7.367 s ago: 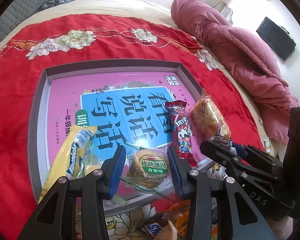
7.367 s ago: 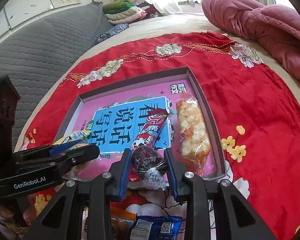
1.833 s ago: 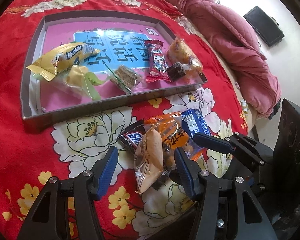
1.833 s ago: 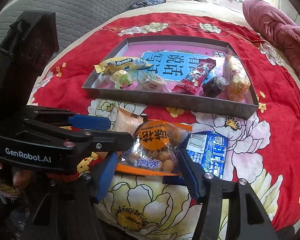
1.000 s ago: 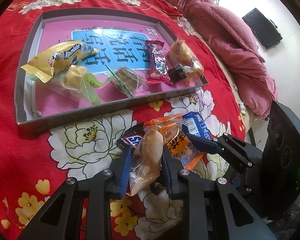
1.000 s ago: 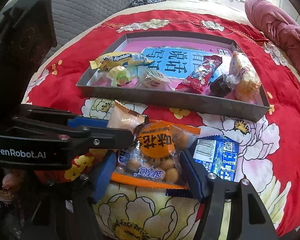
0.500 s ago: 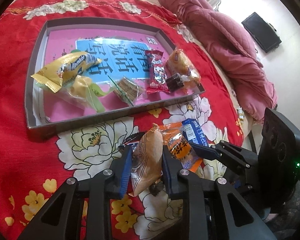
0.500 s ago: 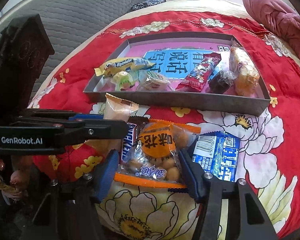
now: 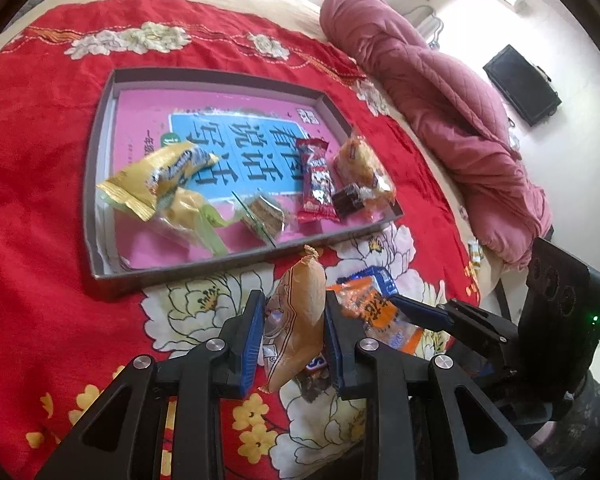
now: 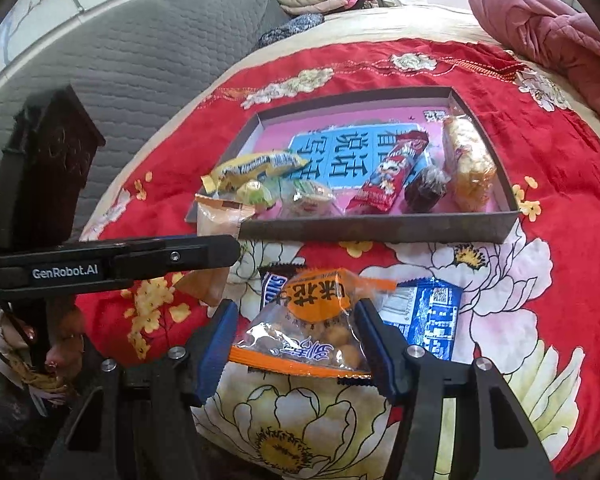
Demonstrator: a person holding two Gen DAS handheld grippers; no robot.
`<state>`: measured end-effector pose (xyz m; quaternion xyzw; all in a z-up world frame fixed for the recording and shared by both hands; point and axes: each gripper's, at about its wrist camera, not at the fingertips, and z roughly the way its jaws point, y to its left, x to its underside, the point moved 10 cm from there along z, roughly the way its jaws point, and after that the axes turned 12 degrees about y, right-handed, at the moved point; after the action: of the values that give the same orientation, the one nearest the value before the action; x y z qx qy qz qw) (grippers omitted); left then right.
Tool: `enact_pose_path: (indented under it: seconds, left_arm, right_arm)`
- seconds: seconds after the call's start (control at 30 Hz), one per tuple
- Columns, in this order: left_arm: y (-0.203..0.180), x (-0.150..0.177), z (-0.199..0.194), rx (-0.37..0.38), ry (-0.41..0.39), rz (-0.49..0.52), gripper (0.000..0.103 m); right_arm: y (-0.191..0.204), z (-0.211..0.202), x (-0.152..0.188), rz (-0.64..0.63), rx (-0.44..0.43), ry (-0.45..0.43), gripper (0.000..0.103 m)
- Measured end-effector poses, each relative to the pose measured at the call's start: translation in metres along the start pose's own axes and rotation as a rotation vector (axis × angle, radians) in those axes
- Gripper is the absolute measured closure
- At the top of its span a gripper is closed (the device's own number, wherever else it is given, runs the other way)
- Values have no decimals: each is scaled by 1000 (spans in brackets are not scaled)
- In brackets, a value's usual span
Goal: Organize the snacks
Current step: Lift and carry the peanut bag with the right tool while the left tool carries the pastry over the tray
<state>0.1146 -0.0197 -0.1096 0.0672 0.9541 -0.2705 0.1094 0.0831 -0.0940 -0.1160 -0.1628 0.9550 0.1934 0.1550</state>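
My left gripper (image 9: pixel 294 334) is clamped on the tan snack packet (image 9: pixel 300 316), lower centre of frame. My right gripper (image 10: pixel 296 350) stands apart around the orange peanut bag (image 10: pixel 314 320), with the tray (image 10: pixel 380 229) above.

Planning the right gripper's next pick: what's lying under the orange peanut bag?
Under the orange peanut bag a Snickers bar pokes out on its left, and a blue packet lies partly beneath its right edge. The bag hides whatever lies under its middle.
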Motion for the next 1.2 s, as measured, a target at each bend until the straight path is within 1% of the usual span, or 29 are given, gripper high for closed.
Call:
enact_pose_path:
  seconds: [0.03,0.13,0.23,0.27,0.3,0.33,0.4,0.5,0.63,0.73,0.8,0.9,0.97,1.03,1.2]
  left_arm:
    - [1,-2,-2,-4,-12,-4,74]
    - [4,-5,-7,-3,-28,-14,74]
    - [7,-5,-6,0,-26,-26,74]
    - [8,-5,-6,1,-25,-27,74]
    - [7,-5,-6,1,-25,-25,74]
    - [6,-5,-6,0,-26,-23,74]
    - [4,-4,-5,0,-23,-16,74]
    - [3,-3,-4,0,-20,-11,74]
    - [3,-4,-3,-1,-20,-11,74]
    - [3,-4,-2,0,-16,-12,74]
    - [3,-3,-1,1,-13,-14,74]
    - [4,-3,0,2,-11,-16,74]
    - [4,-3,2,3,-8,-18,74]
    - [6,-4,4,0,-6,-23,74]
    - [8,-4,3,-4,-13,-33,74]
  right_arm:
    - [-1,-2,-1,-1,1,-5,88]
    - [2,-6,-4,0,-40,-12,88]
    - [-2,2,0,-3,13,19,88]
    - [-2,3,1,1,10,22,86]
    - [-2,3,0,3,13,22,76]
    - [-3,4,0,1,22,25,59]
    - [-2,5,-1,-6,51,24,43]
    - [0,12,0,-17,74,42,42]
    - [1,26,3,-13,79,90,42]
    - [-4,39,7,13,116,143,42]
    - [-11,47,10,54,113,169,43]
    - [-16,45,4,83,71,132,46]
    - [-19,46,2,86,53,129,50]
    - [-18,50,0,49,64,124,50]
    - [-13,62,-11,-19,138,124,51]
